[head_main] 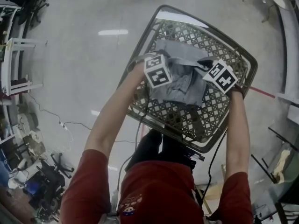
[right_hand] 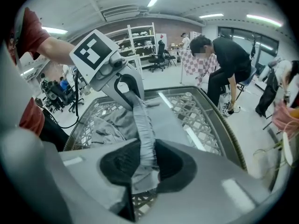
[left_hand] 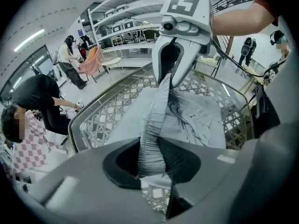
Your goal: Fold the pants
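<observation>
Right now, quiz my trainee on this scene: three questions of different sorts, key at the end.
1. True or false: the left tongs and the right tongs are both clamped on the grey pants.
2. What lies under the pants? A bed; B lattice-top table; C cardboard box.
3. Fill in: the gathered band stretched between the tongs is the pants' ____.
Key: 1 true; 2 B; 3 waistband.

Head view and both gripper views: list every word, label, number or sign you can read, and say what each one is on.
No text can be read in any view.
Cube on the left gripper, cube on the right gripper: black-and-white square patterns, no letters.
Print on the red shirt: too blurred to read.
Pants: no label showing.
</observation>
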A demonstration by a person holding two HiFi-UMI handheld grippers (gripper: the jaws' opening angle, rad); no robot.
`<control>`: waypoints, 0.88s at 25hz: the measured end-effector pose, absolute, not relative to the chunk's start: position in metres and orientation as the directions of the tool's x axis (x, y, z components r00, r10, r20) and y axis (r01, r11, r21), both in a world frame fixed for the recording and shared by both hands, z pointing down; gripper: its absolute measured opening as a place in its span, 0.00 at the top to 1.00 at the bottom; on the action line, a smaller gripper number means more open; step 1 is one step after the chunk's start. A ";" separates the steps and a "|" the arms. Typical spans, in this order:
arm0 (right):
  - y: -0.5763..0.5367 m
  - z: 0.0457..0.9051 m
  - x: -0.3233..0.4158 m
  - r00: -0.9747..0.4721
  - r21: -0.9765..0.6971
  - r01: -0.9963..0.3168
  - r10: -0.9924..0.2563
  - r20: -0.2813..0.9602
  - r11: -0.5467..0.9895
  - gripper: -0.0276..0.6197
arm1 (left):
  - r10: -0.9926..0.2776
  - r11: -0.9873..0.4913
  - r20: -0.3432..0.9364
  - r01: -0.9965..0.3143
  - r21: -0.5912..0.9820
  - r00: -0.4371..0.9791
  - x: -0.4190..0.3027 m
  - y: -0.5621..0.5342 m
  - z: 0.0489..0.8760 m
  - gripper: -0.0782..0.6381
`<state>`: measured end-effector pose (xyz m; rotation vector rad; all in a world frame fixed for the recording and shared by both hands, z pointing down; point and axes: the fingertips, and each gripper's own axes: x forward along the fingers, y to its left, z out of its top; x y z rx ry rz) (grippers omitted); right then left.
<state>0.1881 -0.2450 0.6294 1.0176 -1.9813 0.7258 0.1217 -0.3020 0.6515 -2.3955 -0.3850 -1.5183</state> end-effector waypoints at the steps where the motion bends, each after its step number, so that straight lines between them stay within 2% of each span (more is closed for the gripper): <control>1: -0.250 0.634 0.190 -0.384 -0.144 -0.846 -0.399 0.833 0.513 0.82 | 0.074 -0.928 0.911 0.363 -0.086 0.405 0.124 -0.307 0.656 0.75; 7: -0.263 0.668 0.200 -0.405 -0.191 -0.853 -0.385 0.829 0.486 0.82 | 0.068 -0.945 0.923 0.322 -0.062 0.378 0.132 -0.320 0.688 0.74; 14: -0.266 0.669 0.211 -0.361 -0.131 -0.873 -0.443 0.821 0.471 0.77 | -0.041 -0.948 0.898 0.268 -0.174 0.439 0.140 -0.338 0.688 0.61; 22: -0.276 0.669 0.225 -0.362 -0.139 -0.886 -0.473 0.803 0.442 0.77 | -0.086 -0.950 0.867 0.222 -0.219 0.491 0.151 -0.351 0.678 0.60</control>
